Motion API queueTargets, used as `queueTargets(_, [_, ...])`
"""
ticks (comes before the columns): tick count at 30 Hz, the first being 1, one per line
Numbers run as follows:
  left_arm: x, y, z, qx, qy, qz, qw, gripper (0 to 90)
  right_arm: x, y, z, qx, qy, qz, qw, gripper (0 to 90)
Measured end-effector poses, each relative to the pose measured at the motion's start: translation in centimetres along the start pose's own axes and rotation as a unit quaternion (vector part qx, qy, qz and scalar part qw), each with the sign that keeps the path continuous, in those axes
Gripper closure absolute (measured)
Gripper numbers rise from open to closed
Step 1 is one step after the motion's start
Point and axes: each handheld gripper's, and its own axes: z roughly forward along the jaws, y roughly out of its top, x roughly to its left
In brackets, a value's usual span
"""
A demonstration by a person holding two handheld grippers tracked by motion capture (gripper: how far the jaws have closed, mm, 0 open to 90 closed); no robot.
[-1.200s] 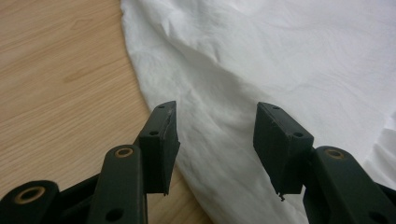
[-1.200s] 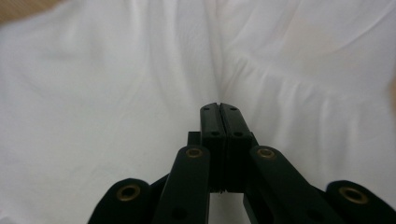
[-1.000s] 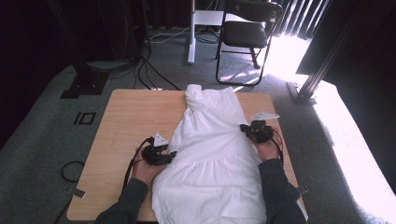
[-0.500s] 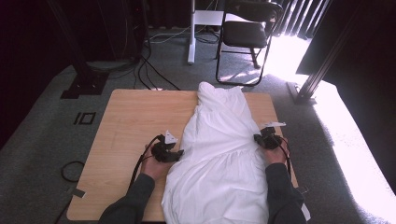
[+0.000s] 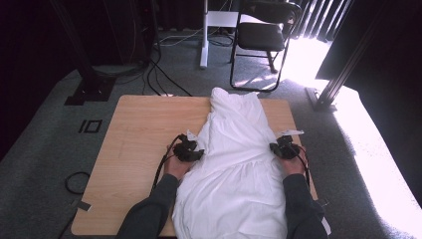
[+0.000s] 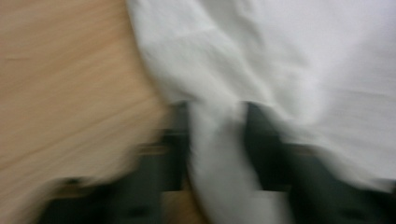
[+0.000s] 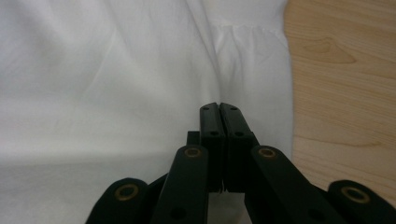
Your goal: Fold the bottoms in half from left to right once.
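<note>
- Room first: grey carpet (image 5: 45, 149) all round, a black chair (image 5: 263, 37) past the far edge, cables (image 5: 164, 74) on the floor back there, and bright sunlight down the right side.
- The wooden table (image 5: 134, 134) has loads of bare top on its left half; on the right only a thin strip shows.
- A white dress (image 5: 234, 164) lies lengthwise down the table's right half, top end at the far edge, skirt spilling over the near edge.
- The left gripper (image 5: 188, 151) sits at the dress's left edge. Its jaws have just been closing, with a fold of white cloth between them (blurry up close).
- The right gripper (image 5: 284, 149) is on the dress's right edge, near the table's right side, jaws pressed fully together. Can't tell if any cloth is caught.
</note>
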Motion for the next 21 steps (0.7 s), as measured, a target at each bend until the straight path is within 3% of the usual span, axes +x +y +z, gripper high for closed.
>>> queueTargets(3, [-0.3,0.1,-0.3,0.008,0.016,0.018,0.9997,89.9,-0.1,0.2,-0.8,-0.015,-0.005,-0.002,0.9999,89.8])
queueTargets(4, [-0.6,0.1,-1.2,-0.003,0.018,0.024,0.9995,90.0,-0.2,0.4,-1.2,-0.023,-0.008,-0.003,0.9997,89.9])
queueTargets(6, [-0.7,0.1,-2.5,-0.029,0.013,0.019,0.9993,90.0,-0.4,0.6,-2.2,-0.038,-0.011,-0.006,0.9992,90.0])
queueTargets(9, [-1.2,-0.2,-4.3,-0.053,0.005,0.023,0.9983,90.0,-1.0,0.7,-3.1,-0.043,-0.014,-0.004,0.9990,90.0])
queueTargets(12, [-1.9,-0.2,-4.2,-0.054,0.002,0.031,0.9980,89.8,-1.4,0.4,-3.3,-0.046,-0.015,0.001,0.9988,90.0])
queueTargets(14, [-2.0,0.0,-3.8,-0.058,-0.005,0.016,0.9981,89.3,-1.4,0.1,-2.8,-0.040,-0.023,0.004,0.9989,90.0])
queueTargets(15, [-1.9,0.1,-3.6,-0.059,-0.010,0.013,0.9981,87.7,-1.4,0.0,-2.5,-0.037,-0.029,0.003,0.9989,90.0])
queueTargets(17, [-2.0,0.2,-3.3,-0.059,-0.004,0.012,0.9981,70.3,-1.3,-0.3,-1.9,-0.029,-0.042,0.000,0.9987,89.7])
queueTargets(19, [-1.9,0.3,-2.9,-0.059,0.006,0.012,0.9982,61.1,-1.3,-0.4,-1.6,-0.025,-0.049,-0.002,0.9985,89.5])
queueTargets(20, [-1.5,0.2,-2.5,-0.057,0.011,-0.001,0.9983,57.1,-1.3,-0.5,-1.2,-0.023,-0.055,0.006,0.9982,89.0])
queueTargets(21, [-1.5,0.2,-2.5,-0.057,0.011,-0.001,0.9983,55.2,-1.4,-0.5,-1.0,-0.022,-0.056,0.009,0.9982,88.3])
